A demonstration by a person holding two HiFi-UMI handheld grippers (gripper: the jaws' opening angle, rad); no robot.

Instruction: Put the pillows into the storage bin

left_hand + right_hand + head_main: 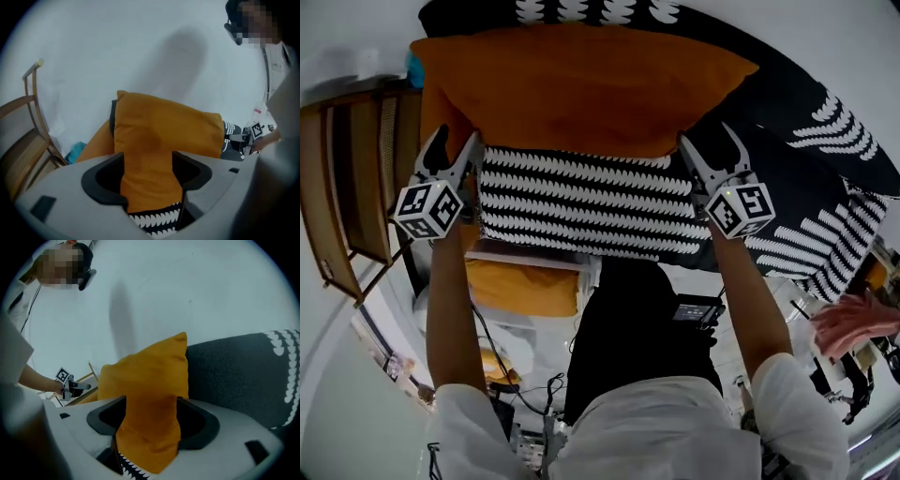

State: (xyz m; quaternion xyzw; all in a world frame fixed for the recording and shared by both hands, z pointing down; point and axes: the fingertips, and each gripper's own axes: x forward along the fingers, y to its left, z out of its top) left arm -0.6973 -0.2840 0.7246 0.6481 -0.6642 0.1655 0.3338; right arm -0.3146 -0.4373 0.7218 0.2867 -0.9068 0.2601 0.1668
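Observation:
A pillow with an orange face (581, 94) and a black-and-white patterned face (581, 202) is stretched between my two grippers at chest height. My left gripper (457, 141) straddles its left edge and my right gripper (710, 139) its right edge. Both stand open with jaws spread wide. In the left gripper view the orange fabric (164, 126) fills the gap of the left gripper (149, 164). The right gripper view shows the same for the right gripper (149, 411) and the fabric (140, 376). Below the pillow, an orange pillow (520, 286) lies under a white rim (534, 262).
A large black cushion with white leaf print (825, 159) lies behind and to the right, also in the right gripper view (234, 371). A wooden chair (347, 187) stands at the left. Cables and gear lie on the floor near my body.

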